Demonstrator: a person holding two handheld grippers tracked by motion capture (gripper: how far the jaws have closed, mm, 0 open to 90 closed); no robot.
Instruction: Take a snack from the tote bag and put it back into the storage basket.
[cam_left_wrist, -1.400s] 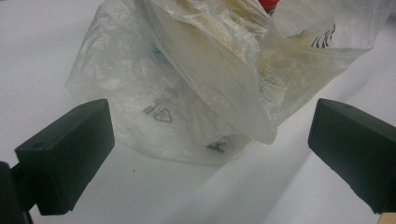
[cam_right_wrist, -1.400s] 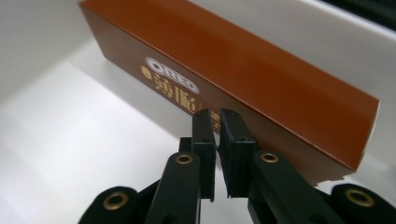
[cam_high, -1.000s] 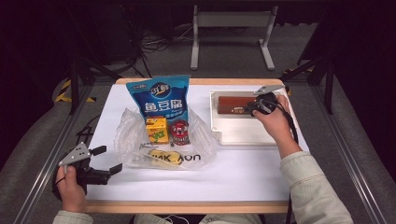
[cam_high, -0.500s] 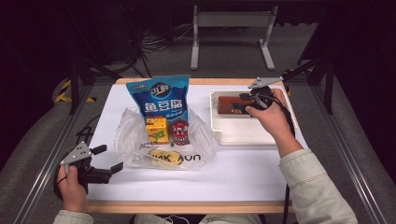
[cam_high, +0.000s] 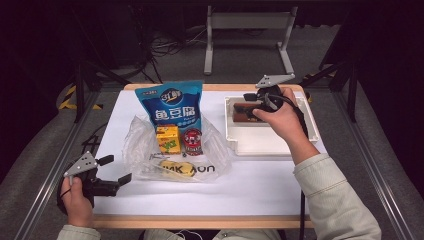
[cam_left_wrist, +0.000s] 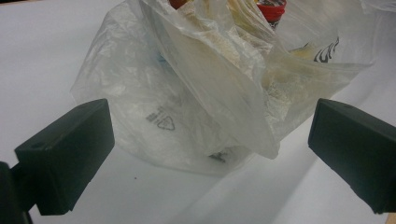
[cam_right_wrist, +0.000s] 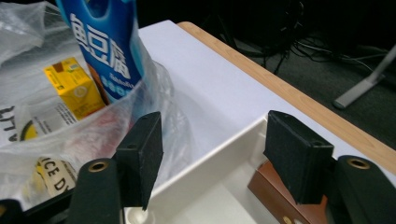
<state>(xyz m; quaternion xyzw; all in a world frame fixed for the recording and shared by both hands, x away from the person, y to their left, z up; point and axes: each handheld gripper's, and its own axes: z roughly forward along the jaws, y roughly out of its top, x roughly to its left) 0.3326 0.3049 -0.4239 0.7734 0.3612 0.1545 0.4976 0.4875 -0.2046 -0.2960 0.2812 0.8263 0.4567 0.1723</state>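
Left gripper (cam_high: 114, 169) sits at the near left corner of the table (cam_high: 260, 195), held low in the person's left hand (cam_high: 75, 197). Jaws spread wide, nothing between them; in the left gripper view they frame the crumpled clear plastic bag (cam_left_wrist: 205, 93) just ahead, not touching it.

Mid-table: the bag lies open on the white surface with a yellow carton (cam_high: 168, 138), a red-lidded can (cam_high: 192, 140) and a blue snack pouch (cam_high: 171, 107) standing upright at its far side.

Far right: right gripper (cam_high: 248, 101) hangs over the left end of the white tray (cam_high: 265, 147), held by the right hand (cam_high: 280, 117). Its jaws have just been opening and now stand apart with nothing pinched. The brown box (cam_right_wrist: 280, 196) lies in the tray's far left part, below and just behind the jaw on the right of the right gripper view; contact there can't be told.
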